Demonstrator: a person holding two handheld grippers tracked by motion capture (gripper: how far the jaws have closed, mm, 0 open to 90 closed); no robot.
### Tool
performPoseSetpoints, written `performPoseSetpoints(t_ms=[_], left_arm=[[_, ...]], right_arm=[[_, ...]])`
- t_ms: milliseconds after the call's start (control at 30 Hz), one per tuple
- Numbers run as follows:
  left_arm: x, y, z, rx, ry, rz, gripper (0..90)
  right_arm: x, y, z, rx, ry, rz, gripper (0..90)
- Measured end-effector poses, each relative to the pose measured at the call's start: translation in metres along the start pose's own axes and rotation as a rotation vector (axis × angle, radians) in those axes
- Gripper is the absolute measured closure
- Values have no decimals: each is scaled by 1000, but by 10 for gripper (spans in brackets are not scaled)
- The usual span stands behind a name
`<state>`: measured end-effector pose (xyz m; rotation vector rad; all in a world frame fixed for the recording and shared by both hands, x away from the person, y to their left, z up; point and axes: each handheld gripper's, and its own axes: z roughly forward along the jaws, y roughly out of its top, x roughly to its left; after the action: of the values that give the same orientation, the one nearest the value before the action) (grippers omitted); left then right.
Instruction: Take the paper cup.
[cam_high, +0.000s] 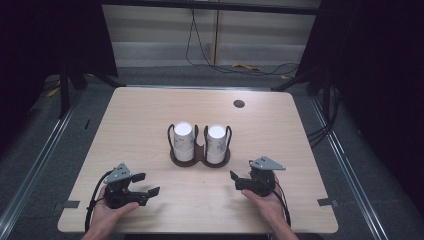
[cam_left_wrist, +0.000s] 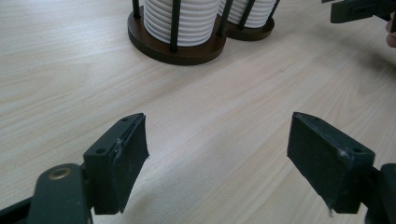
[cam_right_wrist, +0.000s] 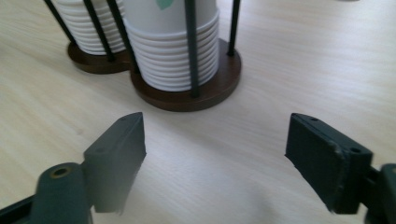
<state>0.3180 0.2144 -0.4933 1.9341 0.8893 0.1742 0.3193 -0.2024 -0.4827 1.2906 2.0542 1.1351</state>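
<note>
Two stacks of white paper cups (cam_high: 184, 140) sitting in a dark double holder (cam_high: 200, 157) mid-counter (cam_high: 150, 110), left gripper (cam_high: 146, 184) and right gripper (cam_high: 234, 180) resting near the front edge, fingers on both spreading wide, released, grasping nothing

The left gripper (cam_high: 146, 184) sits low at the near left, held in the person's left hand (cam_high: 107, 212), its jaws spread wide and empty. The right gripper (cam_high: 236, 181), cradled in the right hand (cam_high: 267, 202) at the near right, likewise has its jaws wide apart.
</note>
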Motion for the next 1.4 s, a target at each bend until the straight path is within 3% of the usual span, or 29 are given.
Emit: performPoseSetpoints(t_ms=[67, 133, 267, 300, 400, 467, 533, 633, 700, 767, 867, 1067, 1300, 1400], left_arm=[[0, 0, 0, 4, -2, 2, 189], [0, 0, 1, 2, -11, 2, 189], [1, 1, 2, 1, -24, -5, 182], [2, 1, 3, 10, -21, -2, 182], [3, 1, 4, 13, -22, -14, 182], [3, 1, 4, 11, -20, -16, 189], [3, 1, 3, 10, -22, -6, 193], [2, 1, 2, 14, -26, 14, 197], [2, 1, 1, 9, -31, 17, 209], [1, 1, 0, 0, -38, 21, 220], [1, 1, 0, -2, -45, 22, 220], [1, 1, 2, -3, -62, 18, 262], [1, 1, 3, 17, -72, 24, 253], [0, 1, 4, 27, -88, 25, 253]], right_arm=[[-2, -1, 2, 12, 21, 24, 229], [-2, -1, 1, 17, 6, -14, 227], [0, -2, -1, 3, 9, -16, 233], [-1, -3, -1, 11, 25, 13, 233], [-1, -3, -1, 19, 27, 9, 236], [-2, -2, -2, 17, 35, 40, 232], [-2, -2, -4, 7, 40, 39, 237], [4, -2, -4, 19, 82, 17, 259], [6, -2, -4, 14, 85, 12, 283], [14, 0, -5, 4, 118, -25, 291], [17, 3, -6, 20, 148, -42, 356], [21, 8, -9, 15, 189, -59, 353], [21, 17, -9, 0, 172, -23, 331], [21, 23, -9, 10, 203, -14, 325]])
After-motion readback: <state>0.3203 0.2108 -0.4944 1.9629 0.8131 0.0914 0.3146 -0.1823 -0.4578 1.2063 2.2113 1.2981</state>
